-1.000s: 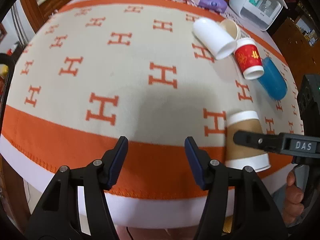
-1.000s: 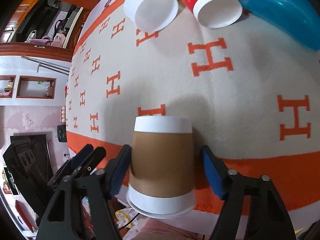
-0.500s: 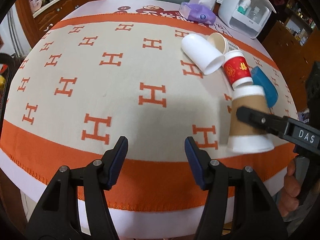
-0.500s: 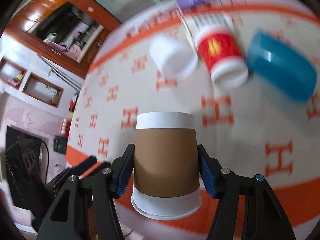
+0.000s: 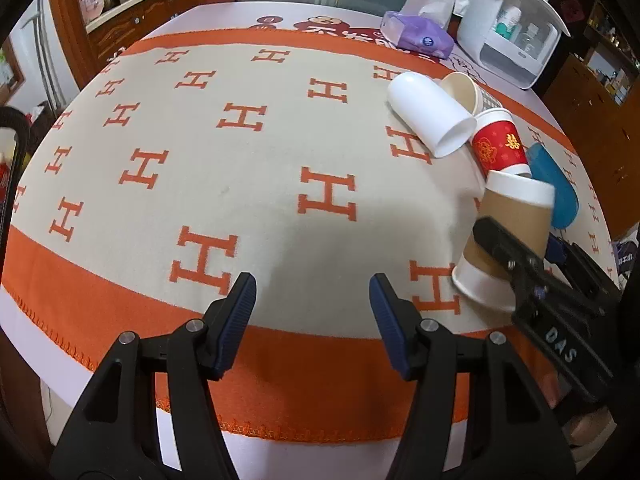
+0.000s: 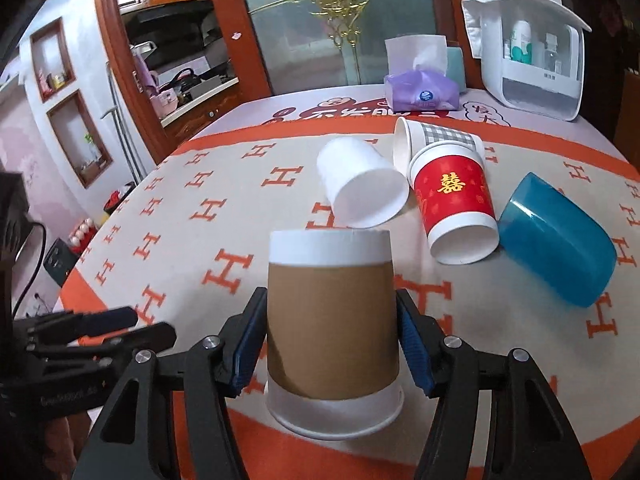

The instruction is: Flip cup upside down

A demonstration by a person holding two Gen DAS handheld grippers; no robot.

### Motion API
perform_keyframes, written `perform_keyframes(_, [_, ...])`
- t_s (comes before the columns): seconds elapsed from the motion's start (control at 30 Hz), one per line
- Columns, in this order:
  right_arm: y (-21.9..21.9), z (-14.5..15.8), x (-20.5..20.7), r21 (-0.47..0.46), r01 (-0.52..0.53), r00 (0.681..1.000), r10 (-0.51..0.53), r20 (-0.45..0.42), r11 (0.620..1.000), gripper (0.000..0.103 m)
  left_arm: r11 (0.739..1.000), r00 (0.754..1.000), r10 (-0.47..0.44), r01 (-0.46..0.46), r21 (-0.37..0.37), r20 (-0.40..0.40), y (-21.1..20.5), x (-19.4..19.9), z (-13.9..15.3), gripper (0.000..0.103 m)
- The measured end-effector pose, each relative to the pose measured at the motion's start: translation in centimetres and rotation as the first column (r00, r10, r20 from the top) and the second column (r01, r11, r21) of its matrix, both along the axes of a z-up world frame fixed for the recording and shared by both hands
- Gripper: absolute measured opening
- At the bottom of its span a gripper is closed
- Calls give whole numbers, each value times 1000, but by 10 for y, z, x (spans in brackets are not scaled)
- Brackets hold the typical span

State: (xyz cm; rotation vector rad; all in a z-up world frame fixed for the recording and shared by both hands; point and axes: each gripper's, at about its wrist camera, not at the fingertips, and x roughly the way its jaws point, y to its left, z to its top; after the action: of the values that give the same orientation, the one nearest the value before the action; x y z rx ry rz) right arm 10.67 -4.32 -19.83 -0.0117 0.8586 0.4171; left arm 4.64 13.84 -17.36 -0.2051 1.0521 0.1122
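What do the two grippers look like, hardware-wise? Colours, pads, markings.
Both match. The left gripper has black plastic scissor-style arms with silver pivot screws, and its jaws carry ribbed dark-blue pads. The right gripper has the same black frame, silver screws and blue ribbed pads; its side shows white "DAS" lettering in the left wrist view. A bare hand shows below it; no sleeve or cable visible.

Readable stuff is pretty thin: the blanket (image 5: 280, 184) is covered in orange "H" letters, the right gripper (image 5: 516, 254) has "DAS" on its arm, and the red cup (image 6: 454, 200) on the right carries a gold 囍. Lettering on the far tablecloth (image 6: 360, 114) is too cut off.
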Motion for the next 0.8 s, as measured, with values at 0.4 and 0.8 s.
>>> perform_keyframes(0.4, [-4,-16,-28,-80,-43,999,42,-6,996,74,998,998,-62,61,18,19,-18,-3,3,57])
perform_keyframes(0.8, [-20,-15,-35,-77,-24,1000,24,-7,997,81,996,997,-74,73,47,5,-25,3,-2,61])
